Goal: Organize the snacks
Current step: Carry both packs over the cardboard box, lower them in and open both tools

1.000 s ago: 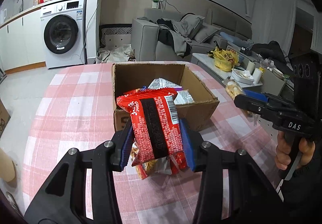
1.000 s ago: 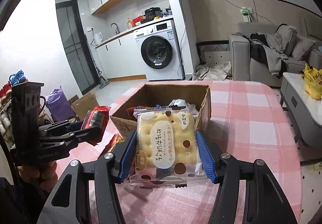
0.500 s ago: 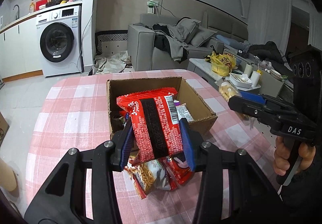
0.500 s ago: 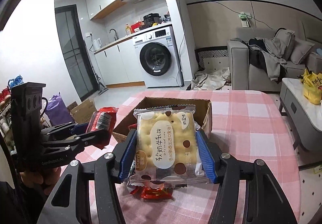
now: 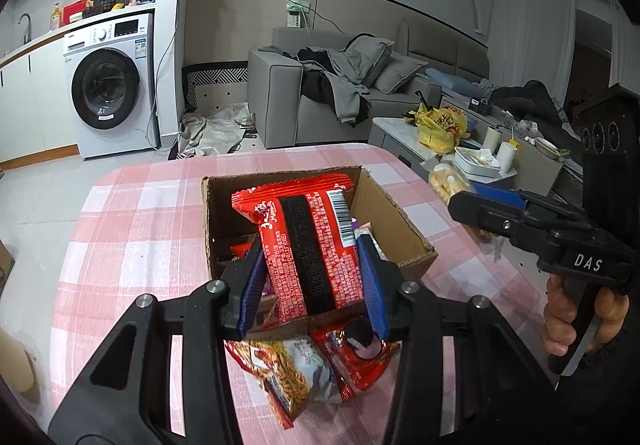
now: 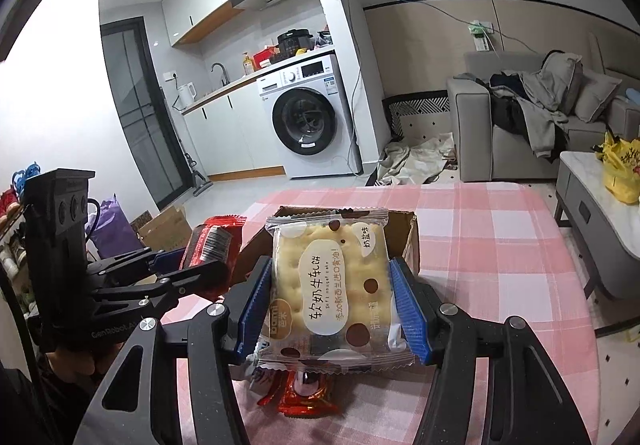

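Note:
My left gripper (image 5: 310, 281) is shut on a red snack packet with a black stripe (image 5: 304, 241), held above the near edge of an open cardboard box (image 5: 404, 221) on the pink checked table. My right gripper (image 6: 332, 301) is shut on a clear packet of nougat crackers (image 6: 330, 277), held above the same box (image 6: 410, 241). Each gripper shows in the other's view: the right one (image 5: 480, 209) with the cracker packet edge, the left one (image 6: 200, 269) with the red packet (image 6: 214, 241). Other snacks lie inside the box, mostly hidden.
Loose packets lie on the table before the box: a noodle snack (image 5: 288, 369) and a red packet (image 5: 360, 353), the red one also in the right wrist view (image 6: 306, 397). A sofa (image 5: 304, 105), washing machine (image 5: 108, 89) and cluttered coffee table (image 5: 472, 149) stand beyond the table.
Both grippers have risen and drawn back a little with their packets; the box now appears lower and farther, and the loose packets under them have come into view.

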`<state>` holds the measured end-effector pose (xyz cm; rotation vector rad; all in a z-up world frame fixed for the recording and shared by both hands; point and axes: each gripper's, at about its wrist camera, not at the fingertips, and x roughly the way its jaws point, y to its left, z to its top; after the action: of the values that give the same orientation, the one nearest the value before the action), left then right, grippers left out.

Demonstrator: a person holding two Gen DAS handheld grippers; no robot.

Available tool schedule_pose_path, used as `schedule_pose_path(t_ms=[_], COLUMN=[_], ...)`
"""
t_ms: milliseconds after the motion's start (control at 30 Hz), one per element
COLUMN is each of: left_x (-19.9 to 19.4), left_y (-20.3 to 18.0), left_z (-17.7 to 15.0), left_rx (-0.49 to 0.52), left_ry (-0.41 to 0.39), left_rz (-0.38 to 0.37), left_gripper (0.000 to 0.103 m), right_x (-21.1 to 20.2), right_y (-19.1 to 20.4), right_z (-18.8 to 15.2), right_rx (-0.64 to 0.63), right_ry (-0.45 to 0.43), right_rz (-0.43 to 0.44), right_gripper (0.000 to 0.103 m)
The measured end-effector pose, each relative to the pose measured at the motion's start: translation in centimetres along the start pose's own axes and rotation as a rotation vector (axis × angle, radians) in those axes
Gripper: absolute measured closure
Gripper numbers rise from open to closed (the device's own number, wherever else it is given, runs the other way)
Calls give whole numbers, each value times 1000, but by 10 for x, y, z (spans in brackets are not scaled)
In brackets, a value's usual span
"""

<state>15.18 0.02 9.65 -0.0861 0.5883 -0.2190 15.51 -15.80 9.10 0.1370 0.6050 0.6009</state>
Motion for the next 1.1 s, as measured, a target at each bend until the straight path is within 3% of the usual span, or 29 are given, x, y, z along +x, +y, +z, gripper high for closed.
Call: schedule_pose_path(t_ms=[1100], left_x=[78], left_y=[40], left_z=[37], left_rx=[1], left_ry=[-9], left_rz=[45], left_gripper=[62], right_x=[72], right_y=[-6], right_z=[22], right_rx=[60], right_ry=[26], right_rz=[-25], right_gripper=[44])
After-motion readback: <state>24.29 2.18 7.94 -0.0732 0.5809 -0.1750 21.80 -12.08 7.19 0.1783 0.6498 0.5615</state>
